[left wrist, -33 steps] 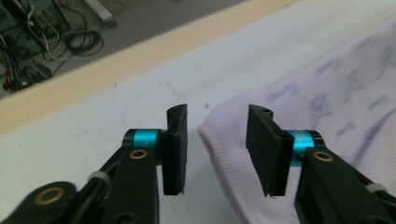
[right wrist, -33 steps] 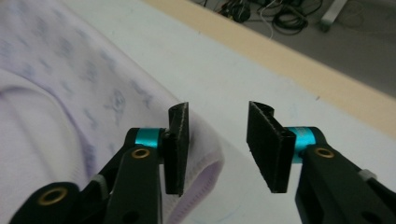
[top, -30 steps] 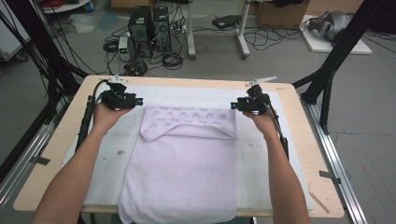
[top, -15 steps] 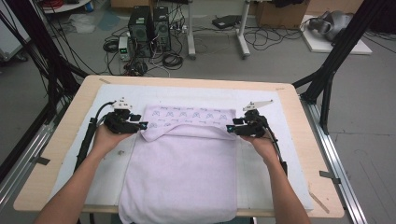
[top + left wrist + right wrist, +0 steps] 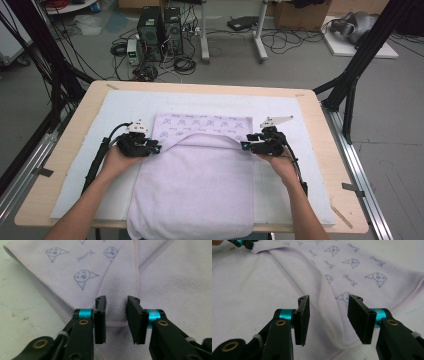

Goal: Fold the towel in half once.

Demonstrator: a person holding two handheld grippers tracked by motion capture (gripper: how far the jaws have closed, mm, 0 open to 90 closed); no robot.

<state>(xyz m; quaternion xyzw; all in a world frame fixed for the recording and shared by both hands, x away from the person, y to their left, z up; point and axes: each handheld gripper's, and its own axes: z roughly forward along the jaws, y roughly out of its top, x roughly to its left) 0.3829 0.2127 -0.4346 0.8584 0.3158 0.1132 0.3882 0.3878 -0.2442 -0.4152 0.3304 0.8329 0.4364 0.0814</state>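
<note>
Towel (image 5: 195, 190), pale lilac with small printed faces, lies at the centre of the high view on the white mat (image 5: 300, 185), its near part folded over the printed layer. Left gripper (image 5: 150, 147) sits at the fold's left corner, right gripper (image 5: 248, 145) at its right corner; both stand with jaws apart, straddling the folded edge

A pale lilac terry towel (image 5: 200, 185) lies flat in the lower middle of the high view, its near end hanging over the table's front edge. Its far part is folded, leaving a band printed with small blue cartoon faces across the frame's centre.
</note>
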